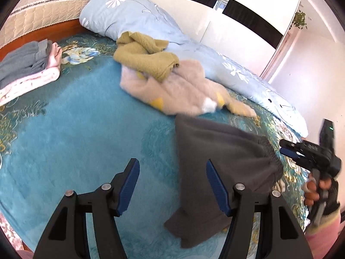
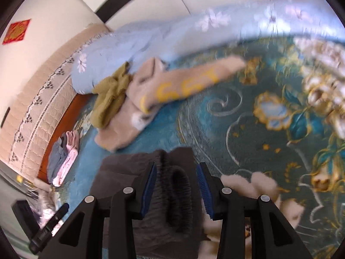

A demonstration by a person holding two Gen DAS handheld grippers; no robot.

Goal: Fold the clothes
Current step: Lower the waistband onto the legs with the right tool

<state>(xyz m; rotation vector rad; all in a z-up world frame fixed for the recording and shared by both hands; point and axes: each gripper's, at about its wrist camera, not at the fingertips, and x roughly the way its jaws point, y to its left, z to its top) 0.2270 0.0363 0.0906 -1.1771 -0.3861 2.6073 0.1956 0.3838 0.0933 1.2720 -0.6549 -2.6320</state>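
Note:
Dark grey trousers (image 1: 217, 151) lie on the teal bed cover (image 1: 75, 129), their elastic waistband (image 2: 179, 192) toward the right. My left gripper (image 1: 172, 187) hovers open above the trousers' left edge, with only bed cover between its fingers. In the left wrist view a hand holds my right gripper (image 1: 283, 147) at the waistband end. In its own view the right gripper (image 2: 176, 185) stands open. The bunched waistband lies between its fingers, and the right pad is clear of the cloth.
A beige fleece garment (image 1: 183, 90) with yellow print lies farther back, an olive knit (image 1: 146, 56) on top of it. A folded grey and pink stack (image 1: 28, 69) sits at the far left. A light-blue flowered quilt (image 1: 138, 15) runs along the back, before a white wardrobe (image 1: 237, 21).

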